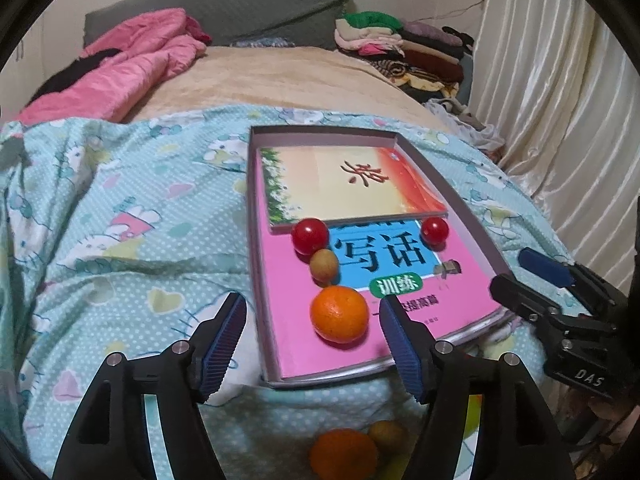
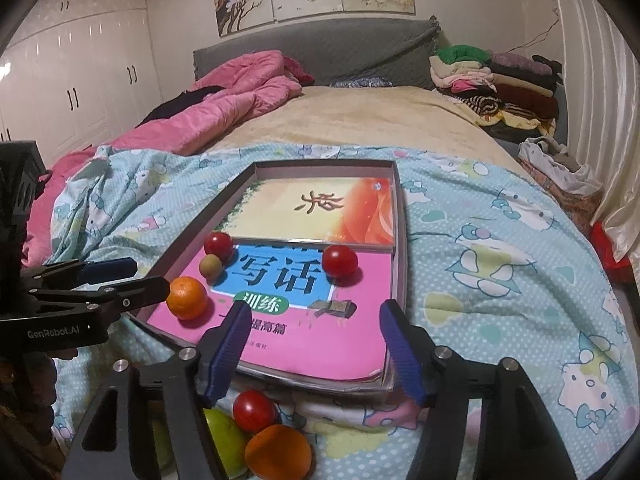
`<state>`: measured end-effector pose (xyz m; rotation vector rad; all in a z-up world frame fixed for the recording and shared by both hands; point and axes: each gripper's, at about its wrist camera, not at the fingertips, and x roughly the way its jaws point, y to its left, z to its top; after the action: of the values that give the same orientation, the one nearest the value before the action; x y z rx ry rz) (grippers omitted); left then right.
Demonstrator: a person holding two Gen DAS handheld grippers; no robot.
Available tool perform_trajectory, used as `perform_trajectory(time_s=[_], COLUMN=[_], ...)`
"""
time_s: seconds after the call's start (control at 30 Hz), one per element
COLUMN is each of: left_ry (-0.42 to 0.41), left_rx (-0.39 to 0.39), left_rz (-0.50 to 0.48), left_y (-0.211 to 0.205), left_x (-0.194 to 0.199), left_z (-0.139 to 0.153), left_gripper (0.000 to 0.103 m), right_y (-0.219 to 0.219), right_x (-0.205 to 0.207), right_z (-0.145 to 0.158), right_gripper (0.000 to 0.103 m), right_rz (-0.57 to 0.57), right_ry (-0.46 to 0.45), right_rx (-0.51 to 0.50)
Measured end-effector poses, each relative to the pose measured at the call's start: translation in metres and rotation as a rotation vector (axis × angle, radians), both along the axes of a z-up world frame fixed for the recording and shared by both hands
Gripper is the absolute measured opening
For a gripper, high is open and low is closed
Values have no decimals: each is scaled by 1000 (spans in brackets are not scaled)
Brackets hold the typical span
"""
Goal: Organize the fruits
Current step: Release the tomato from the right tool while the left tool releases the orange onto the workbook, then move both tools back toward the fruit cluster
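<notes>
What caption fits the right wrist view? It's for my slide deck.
Open right gripper hovers over a shallow box of books holding two tomatoes, a small green fruit and an orange.

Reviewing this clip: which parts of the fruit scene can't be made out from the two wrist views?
- Fruit pile near the bottom edge, right wrist view: partly cut off by the frame and the right gripper; count unclear.
- Same pile, left wrist view: behind the left gripper, blurred.
- Pink book in the box: its title is partly covered by the upper book.
- Small brownish fruit: type too small to tell.
</notes>
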<state>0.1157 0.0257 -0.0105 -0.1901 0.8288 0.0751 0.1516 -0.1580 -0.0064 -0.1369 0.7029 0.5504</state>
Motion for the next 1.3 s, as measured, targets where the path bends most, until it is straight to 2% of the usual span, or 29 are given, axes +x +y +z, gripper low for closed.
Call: perform_trajectory(time_s=[0.63,1.1,1.3], left_ry=[-18,12,33], left_rx=[-32,-31,-66], left_rz=[16,-15,-49], left_y=[15,8,5], left_x=[-20,-31,-37], left_z=[12,11,11], left_gripper=[72,78,78], right_y=[-9,-15,-17], right_x=[-10,-19,-24], right_z=[17,20,18], right_gripper=[77,82,82], right_rz=[-21,-22,-42], right_ry=[-71,-62,-44], right_rx=[27,38,28])
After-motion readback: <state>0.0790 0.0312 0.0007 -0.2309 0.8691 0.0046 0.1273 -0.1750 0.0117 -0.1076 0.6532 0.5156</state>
